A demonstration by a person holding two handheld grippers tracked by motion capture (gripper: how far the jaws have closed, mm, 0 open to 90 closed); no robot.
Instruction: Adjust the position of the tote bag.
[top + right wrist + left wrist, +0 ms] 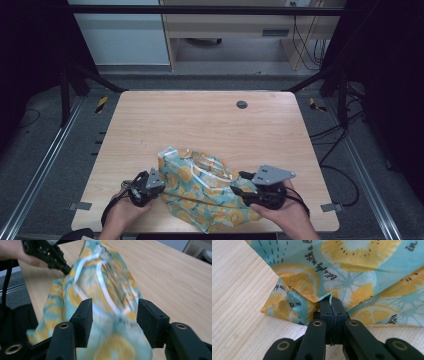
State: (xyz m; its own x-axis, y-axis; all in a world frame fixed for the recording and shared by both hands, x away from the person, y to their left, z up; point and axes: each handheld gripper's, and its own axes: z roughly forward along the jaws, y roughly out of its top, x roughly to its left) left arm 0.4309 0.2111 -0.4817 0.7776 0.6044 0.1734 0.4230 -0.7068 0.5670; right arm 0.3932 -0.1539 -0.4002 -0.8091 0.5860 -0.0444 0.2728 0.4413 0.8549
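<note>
A fold of the bag is being pinched by the clenched left hand-held gripper. The right hand-held gripper is being held released around the bag's other end, pads apart from it, near the bench edge.

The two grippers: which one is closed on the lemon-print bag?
The left gripper: its jaws are pressed together on a fold at the edge of the bag. The right gripper has its jaws apart, with the bag between them untouched.

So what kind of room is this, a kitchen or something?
Probably a lab or workshop, not a kitchen. The wooden table sits inside a black metal frame, loose cables trail over the grey floor, and a plain desk stands behind. A lemon-print bag lies on the table.
</note>
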